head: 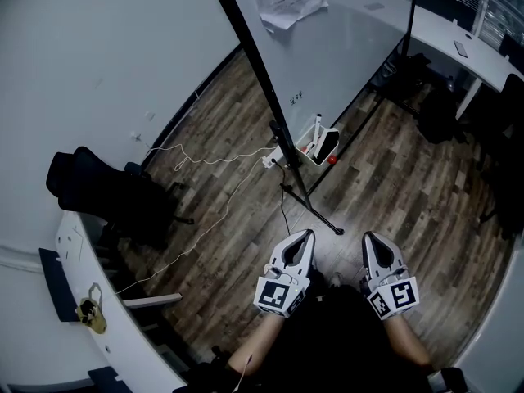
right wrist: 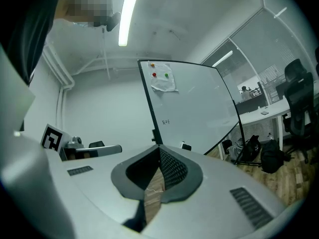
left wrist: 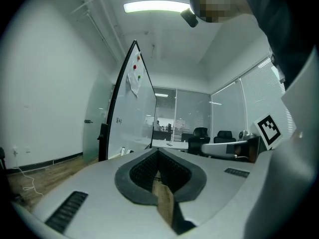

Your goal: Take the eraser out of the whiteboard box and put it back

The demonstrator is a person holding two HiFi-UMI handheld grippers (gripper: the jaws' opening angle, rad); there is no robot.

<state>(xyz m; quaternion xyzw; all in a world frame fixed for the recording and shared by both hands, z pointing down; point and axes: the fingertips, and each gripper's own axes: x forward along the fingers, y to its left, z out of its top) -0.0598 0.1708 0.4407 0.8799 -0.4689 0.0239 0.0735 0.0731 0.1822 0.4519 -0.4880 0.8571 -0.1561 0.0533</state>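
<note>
The whiteboard (head: 327, 47) stands on a black frame in the middle of the room, with a sheet of paper stuck near its top. At its lower edge sits a white box (head: 325, 145) with a red item beside it; I cannot make out the eraser. Both grippers hover low in the head view, well short of the board and pointing toward it. My left gripper (head: 306, 235) is shut and holds nothing. My right gripper (head: 369, 237) is likewise shut and holds nothing. In the left gripper view the whiteboard (left wrist: 130, 114) appears edge-on; in the right gripper view the whiteboard (right wrist: 192, 106) faces me.
The stand's black foot (head: 315, 213) and a white cable (head: 214, 160) lie on the wood floor between me and the board. A black chair (head: 98, 191) stands left by a white desk (head: 98, 301). Bags (head: 438, 113) and another desk are at the far right.
</note>
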